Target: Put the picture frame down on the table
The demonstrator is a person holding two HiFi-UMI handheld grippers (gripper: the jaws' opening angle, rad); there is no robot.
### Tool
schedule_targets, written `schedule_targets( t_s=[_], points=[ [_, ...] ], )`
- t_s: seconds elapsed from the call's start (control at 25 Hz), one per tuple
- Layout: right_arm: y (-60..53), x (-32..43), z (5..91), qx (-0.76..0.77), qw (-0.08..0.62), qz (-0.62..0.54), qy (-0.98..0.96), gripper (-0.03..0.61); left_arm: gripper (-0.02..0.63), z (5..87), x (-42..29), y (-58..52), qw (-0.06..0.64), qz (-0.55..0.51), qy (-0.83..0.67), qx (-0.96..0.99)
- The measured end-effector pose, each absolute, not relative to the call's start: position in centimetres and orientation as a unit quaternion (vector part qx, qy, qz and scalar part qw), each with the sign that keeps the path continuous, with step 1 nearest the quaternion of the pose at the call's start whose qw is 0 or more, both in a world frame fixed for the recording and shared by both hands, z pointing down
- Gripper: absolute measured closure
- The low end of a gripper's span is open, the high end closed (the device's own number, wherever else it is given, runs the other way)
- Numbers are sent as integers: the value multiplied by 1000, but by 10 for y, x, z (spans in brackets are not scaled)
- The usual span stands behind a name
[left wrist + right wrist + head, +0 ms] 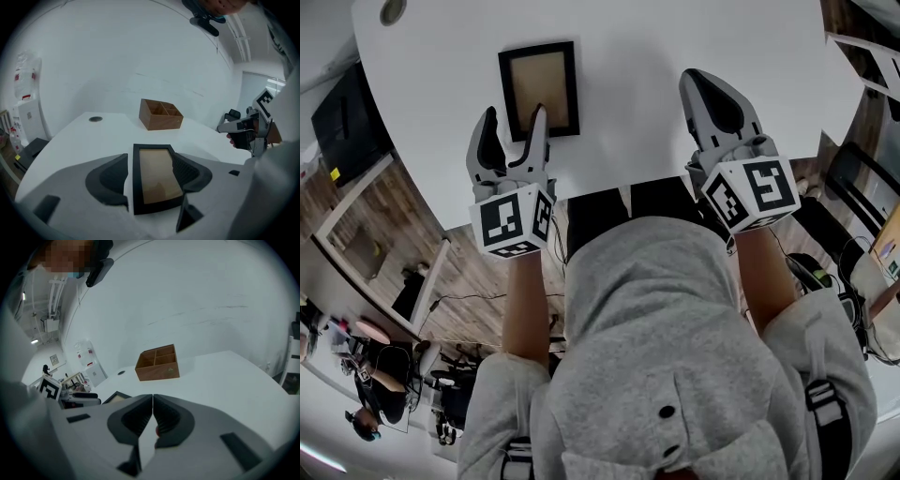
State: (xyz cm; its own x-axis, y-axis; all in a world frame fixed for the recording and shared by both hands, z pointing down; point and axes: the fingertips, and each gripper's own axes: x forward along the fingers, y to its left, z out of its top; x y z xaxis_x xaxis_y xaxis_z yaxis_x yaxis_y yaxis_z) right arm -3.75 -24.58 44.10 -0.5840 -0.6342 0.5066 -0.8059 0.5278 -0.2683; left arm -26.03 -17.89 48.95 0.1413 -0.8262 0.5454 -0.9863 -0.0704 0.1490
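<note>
The picture frame (539,86), black with a tan inside, lies flat on the white table (675,37). My left gripper (514,127) is open over the frame's near edge, and its right finger overlaps the frame's lower rim. In the left gripper view the frame (154,176) lies flat between the spread jaws of my left gripper (150,157). My right gripper (701,82) hovers over bare table to the right, shut with nothing in it. In the right gripper view its jaws (153,397) meet, and a corner of the frame (115,396) shows at the left.
A wooden divided box (160,114) stands farther back on the table, also seen as the box (157,363) in the right gripper view. A round cable hole (392,9) is at the table's far left. The table's near edge runs just under both grippers.
</note>
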Motion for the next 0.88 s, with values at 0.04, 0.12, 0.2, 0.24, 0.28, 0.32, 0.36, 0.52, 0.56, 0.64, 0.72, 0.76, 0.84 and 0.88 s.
schedule_targets(
  t_s=[0.04,0.12,0.2,0.24,0.28,0.32,0.36,0.52,0.56,0.64,0.72,0.76,0.84,0.88],
  points=[
    [-246,-38,437,420,176,239,-858,552,309,483,-260,-180,239,162,-635,716],
    [-247,-39,428,421,174,229,-860,552,352,470,-261,-182,226,159,-639,718],
    [-248,-37,420,424,171,221,-861,552,440,459,-262,-183,217,153,-645,716],
    [-248,-36,416,426,170,218,-862,552,480,454,-261,-183,212,153,-648,716],
    [-247,-34,412,428,170,214,-862,552,519,450,-260,-183,209,153,-648,717],
    [-246,-32,408,430,169,209,-862,552,537,446,-257,-183,207,154,-645,719],
    [-245,-30,403,431,170,204,-862,552,543,442,-254,-182,205,155,-641,723],
    [-242,-26,387,442,169,188,-861,552,581,424,-243,-180,186,168,-623,741],
    [-240,-25,384,444,169,184,-860,552,589,420,-242,-179,180,173,-621,743],
    [-236,-25,376,448,168,177,-860,552,592,412,-242,-176,170,177,-619,746],
    [-231,-26,369,451,167,170,-860,552,592,403,-244,-173,164,175,-619,748],
    [-229,-25,365,453,167,168,-860,552,592,398,-245,-172,161,173,-619,749],
    [-222,-23,359,456,167,163,-859,552,592,388,-244,-169,155,170,-617,753],
    [-220,-21,356,458,168,160,-858,552,592,383,-244,-168,152,168,-616,754]
  ],
)
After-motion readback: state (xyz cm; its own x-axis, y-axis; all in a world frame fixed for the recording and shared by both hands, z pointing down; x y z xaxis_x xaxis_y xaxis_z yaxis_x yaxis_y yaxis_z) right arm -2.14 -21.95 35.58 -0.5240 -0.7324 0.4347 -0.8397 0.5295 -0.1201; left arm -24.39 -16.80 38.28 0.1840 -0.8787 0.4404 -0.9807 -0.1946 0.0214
